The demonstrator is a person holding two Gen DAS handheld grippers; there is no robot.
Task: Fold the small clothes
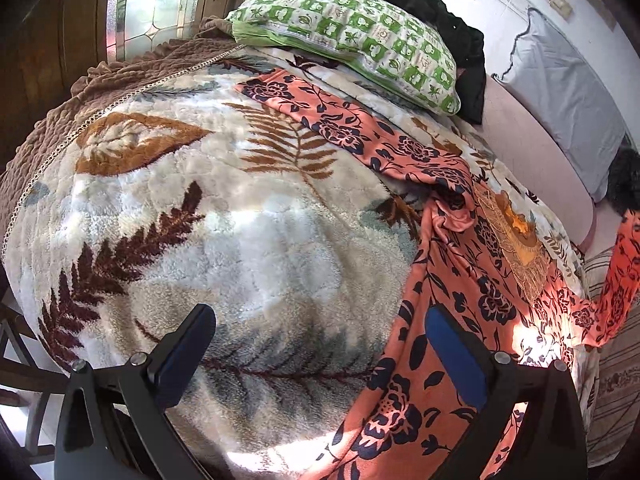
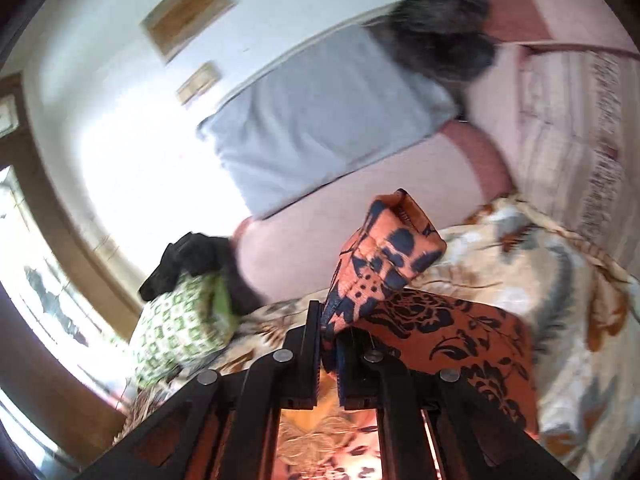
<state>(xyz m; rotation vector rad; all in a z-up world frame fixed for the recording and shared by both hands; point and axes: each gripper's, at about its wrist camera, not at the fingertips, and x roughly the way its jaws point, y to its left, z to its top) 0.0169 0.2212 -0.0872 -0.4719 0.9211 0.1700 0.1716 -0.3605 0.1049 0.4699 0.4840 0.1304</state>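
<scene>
Right tongs (image 2: 329,322) pinch floral garment (image 2: 384,248); left tongs (image 1: 320,344) agape.

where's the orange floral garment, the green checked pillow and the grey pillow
orange floral garment (image 1: 448,312), left wrist view, on its flat spread
green checked pillow (image 1: 360,36), left wrist view, middle of its top face
grey pillow (image 1: 560,96), left wrist view, centre of its front

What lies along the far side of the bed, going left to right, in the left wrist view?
Window → green patterned pillow → black garment → grey pillow.
</scene>
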